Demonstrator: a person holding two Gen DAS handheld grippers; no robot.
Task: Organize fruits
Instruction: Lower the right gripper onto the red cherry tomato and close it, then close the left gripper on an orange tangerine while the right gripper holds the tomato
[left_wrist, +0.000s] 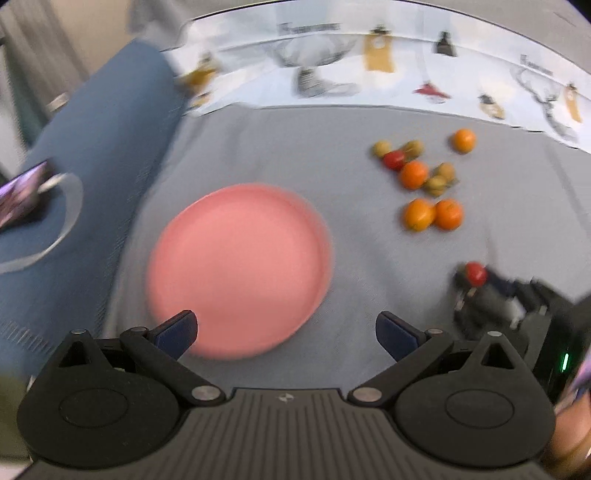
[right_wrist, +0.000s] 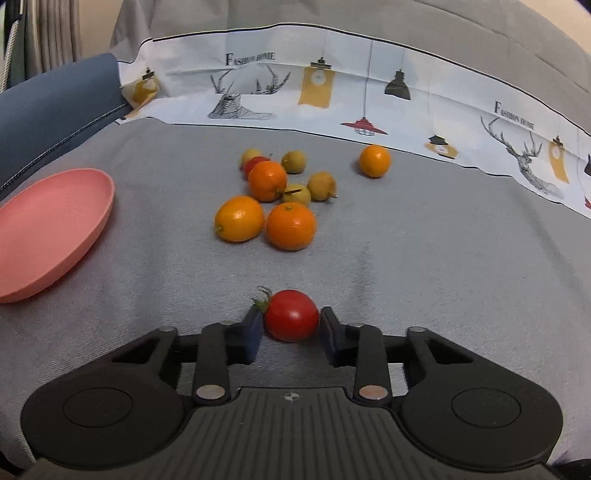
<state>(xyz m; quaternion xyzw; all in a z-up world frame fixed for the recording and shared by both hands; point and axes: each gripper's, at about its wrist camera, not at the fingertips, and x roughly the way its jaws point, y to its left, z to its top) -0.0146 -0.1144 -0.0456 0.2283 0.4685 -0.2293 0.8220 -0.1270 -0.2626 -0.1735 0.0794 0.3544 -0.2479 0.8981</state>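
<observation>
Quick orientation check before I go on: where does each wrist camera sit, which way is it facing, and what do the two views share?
Left wrist: sits on the left gripper, angled down at the pink plate on the grey cloth; its fingers stand wide apart with nothing between them; the right gripper shows at the right edge.
Right wrist: sits on the right gripper, low over the cloth, facing the fruit pile and patterned cloth; its fingers are shut on a tomato.
Shared: plate, oranges, that tomato, patterned cloth.
</observation>
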